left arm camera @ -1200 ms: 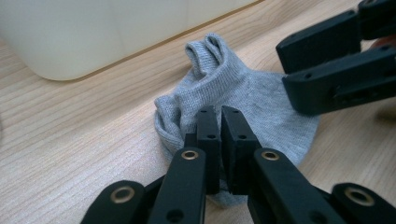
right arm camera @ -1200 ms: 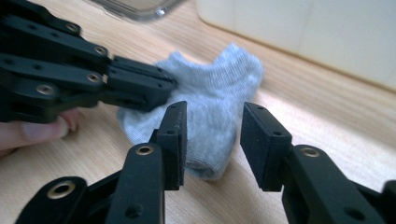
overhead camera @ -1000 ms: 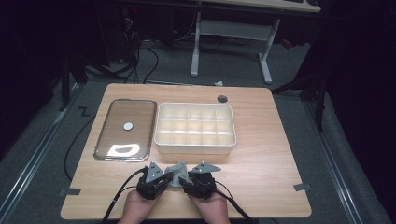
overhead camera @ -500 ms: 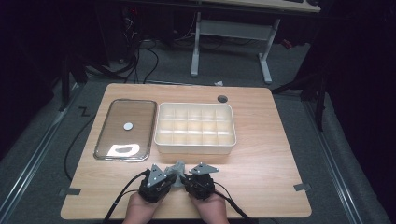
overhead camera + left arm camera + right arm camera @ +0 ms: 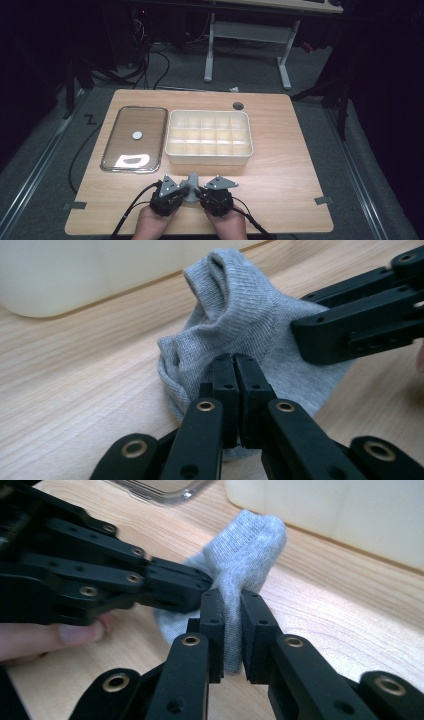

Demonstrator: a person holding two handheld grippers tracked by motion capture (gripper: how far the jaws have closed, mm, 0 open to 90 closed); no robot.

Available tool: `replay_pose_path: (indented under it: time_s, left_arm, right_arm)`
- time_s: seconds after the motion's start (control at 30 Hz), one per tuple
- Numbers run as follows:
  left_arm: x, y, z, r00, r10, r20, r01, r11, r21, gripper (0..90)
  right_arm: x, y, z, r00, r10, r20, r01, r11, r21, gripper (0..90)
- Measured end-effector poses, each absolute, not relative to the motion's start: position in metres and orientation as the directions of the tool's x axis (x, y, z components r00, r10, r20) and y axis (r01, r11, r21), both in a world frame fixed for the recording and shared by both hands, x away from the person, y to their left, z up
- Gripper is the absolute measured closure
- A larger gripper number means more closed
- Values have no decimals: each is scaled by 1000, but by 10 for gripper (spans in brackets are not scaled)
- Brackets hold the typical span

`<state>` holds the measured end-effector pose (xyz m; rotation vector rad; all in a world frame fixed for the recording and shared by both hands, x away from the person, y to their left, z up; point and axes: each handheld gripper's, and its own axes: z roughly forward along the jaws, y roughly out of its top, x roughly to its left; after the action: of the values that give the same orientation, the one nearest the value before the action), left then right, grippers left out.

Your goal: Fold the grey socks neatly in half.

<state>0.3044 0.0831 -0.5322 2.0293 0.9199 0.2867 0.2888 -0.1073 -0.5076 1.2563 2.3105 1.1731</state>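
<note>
Pale wooden table (image 5: pixel 280 170), and a small grey ribbed sock (image 5: pixel 240 325), bunched up, is clamped by both the left gripper (image 5: pixel 235 365) and the right gripper (image 5: pixel 227 602), whose jaws have just closed on the fabric

Grey ribbed knit sock (image 5: pixel 240 335) (probably cotton), matt wood-grain table (image 5: pixel 280 185)
</note>
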Motion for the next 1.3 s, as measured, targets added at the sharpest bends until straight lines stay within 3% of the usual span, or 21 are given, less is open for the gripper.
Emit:
replay_pose_path:
  time_s: [0.4,0.57,0.67,0.73,1.07,1.3]
  left_arm:
    - [303,81,-533,706,701,-102,481,-368,796,883]
    - [303,81,-533,707,700,-101,480,-369,796,882]
    - [303,81,-533,708,699,-101,479,-370,796,882]
    - [303,81,-533,708,699,-101,479,-370,796,882]
    - [303,81,-533,709,697,-102,479,-371,795,883]
    - [303,81,-533,709,698,-104,480,-370,795,883]
  right_arm:
    - [289,-132,-494,-551,822,144,548,225,806,702]
    - [297,-138,-504,-510,849,138,590,229,774,627]
    - [299,-132,-514,-495,862,109,608,254,753,782]
    - [299,-128,-518,-507,855,113,619,270,738,831]
    - [300,-116,-523,-521,849,90,622,305,721,900]
    - [300,-112,-519,-537,839,83,611,320,724,900]
